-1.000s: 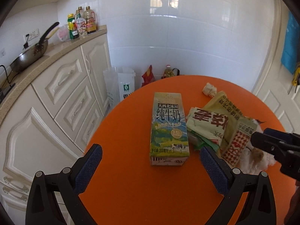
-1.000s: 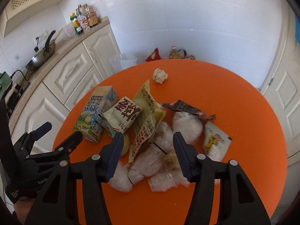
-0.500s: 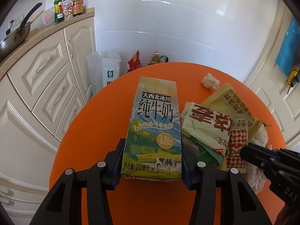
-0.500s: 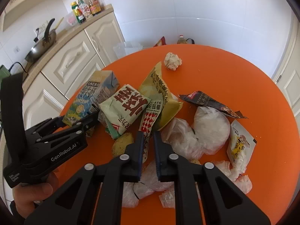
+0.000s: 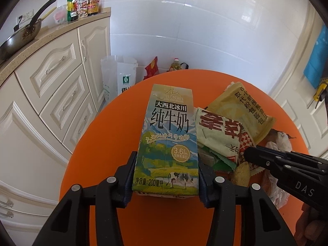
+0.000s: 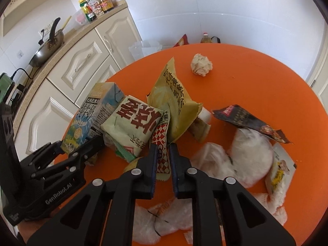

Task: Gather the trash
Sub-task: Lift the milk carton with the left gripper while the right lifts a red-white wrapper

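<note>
Orange counter (image 6: 256, 86); green-and-blue milk carton (image 5: 168, 141); red-white checkered sachet (image 6: 162, 143); yellow packet (image 6: 174, 102); black wrapper (image 6: 246, 119).

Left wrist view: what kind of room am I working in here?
Most likely a home kitchen: a wok sits on the countertop beside condiment bottles, above cream cabinet drawers, with white tiled walls behind. The trash lies on a round orange table.

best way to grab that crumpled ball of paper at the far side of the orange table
Pinch the crumpled beige paper ball across its middle, coming down from above. It sits alone on the round orange table, bare surface all around, so the fingers fit on any two opposite sides. It looks soft, so a light squeeze should hold.
</note>
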`<move>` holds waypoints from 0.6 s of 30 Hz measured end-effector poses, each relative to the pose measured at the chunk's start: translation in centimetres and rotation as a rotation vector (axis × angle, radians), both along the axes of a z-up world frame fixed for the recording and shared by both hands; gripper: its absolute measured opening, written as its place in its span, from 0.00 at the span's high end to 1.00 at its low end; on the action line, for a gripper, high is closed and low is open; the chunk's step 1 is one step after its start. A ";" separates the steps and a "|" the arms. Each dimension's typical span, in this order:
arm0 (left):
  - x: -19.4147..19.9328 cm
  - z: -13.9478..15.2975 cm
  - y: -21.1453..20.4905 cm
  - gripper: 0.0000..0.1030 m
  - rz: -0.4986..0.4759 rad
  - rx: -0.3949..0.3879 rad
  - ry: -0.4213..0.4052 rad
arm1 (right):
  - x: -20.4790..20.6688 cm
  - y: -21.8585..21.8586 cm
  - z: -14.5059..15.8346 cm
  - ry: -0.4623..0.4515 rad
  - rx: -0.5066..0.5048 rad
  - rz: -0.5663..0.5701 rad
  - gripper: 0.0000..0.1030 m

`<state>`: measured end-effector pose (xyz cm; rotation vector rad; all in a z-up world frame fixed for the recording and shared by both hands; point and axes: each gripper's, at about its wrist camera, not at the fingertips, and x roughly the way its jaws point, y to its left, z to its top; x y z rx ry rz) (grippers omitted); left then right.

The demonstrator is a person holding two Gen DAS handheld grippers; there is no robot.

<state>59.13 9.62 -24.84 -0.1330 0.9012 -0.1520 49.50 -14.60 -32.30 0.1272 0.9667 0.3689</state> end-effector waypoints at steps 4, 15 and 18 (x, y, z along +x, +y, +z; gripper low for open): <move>-2.6 0.0 -1.3 0.55 0.007 0.015 -0.003 | 0.8 1.0 -0.6 0.005 -0.043 0.017 0.75; -6.6 0.8 -3.4 0.55 0.010 0.008 0.000 | 0.5 2.0 -0.5 -0.024 -0.113 0.200 0.93; -7.2 0.8 -3.7 0.56 0.007 0.004 -0.008 | -0.5 2.0 -0.6 -0.029 -0.103 0.213 0.95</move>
